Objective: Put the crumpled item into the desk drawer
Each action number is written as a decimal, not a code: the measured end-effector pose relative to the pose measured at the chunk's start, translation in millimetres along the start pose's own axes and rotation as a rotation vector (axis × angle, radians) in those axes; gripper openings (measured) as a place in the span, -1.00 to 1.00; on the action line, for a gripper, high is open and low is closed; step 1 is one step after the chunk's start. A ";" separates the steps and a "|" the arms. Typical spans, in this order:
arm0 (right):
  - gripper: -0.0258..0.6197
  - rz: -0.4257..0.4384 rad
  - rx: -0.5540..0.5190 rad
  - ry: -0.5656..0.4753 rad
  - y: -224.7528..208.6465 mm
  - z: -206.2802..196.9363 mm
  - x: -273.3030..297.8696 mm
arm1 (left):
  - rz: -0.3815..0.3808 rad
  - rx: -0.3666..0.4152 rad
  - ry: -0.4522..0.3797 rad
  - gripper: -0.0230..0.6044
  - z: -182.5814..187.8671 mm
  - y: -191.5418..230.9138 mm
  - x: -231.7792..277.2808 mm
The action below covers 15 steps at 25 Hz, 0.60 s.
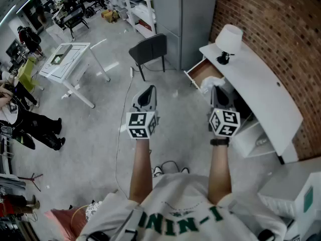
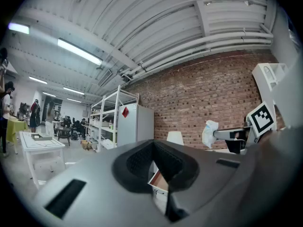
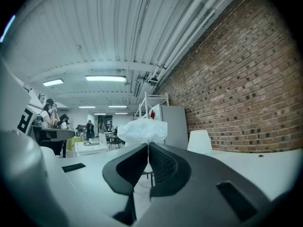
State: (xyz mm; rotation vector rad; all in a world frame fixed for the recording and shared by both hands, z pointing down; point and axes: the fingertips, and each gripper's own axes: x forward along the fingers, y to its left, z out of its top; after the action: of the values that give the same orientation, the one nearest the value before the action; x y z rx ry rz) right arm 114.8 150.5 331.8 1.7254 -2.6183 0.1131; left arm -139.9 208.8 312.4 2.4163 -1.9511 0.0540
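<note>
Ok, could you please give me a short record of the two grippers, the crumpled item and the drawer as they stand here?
right gripper: shut on the crumpled item, pinched at its jaw tips
left gripper: jaws together, nothing between them
drawer: open, pulled out of the white desk
task state: crumpled item held near the drawer, not yet inside

White crumpled item point(image 3: 142, 130), white desk point(image 1: 261, 89), brown-lined drawer point(image 1: 204, 73) — red-brown brick wall point(image 1: 271, 24), pale grey floor point(image 1: 100, 134).
</note>
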 end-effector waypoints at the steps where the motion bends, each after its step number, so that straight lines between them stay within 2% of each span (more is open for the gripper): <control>1: -0.89 0.002 -0.002 -0.004 -1.3 0.6 -0.2 | 0.001 -0.004 -0.004 -0.93 0.4 -1.8 0.6; 5: -0.89 0.014 -0.007 -0.010 -5.4 1.5 0.3 | 0.012 0.008 0.000 -0.93 -0.3 -8.5 4.8; 9: -0.89 0.022 -0.010 0.001 -10.1 0.8 0.0 | 0.027 0.080 0.036 -0.93 -6.6 -16.5 10.6; 15: -0.89 0.047 -0.003 0.018 -20.0 -7.5 -3.5 | 0.036 0.064 0.023 -0.93 -8.7 -32.0 11.4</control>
State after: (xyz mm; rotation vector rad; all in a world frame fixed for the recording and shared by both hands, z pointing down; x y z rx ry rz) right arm 134.3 146.3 340.3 1.6539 -2.6457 0.1245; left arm -106.2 204.9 321.5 2.4083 -2.0133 0.1473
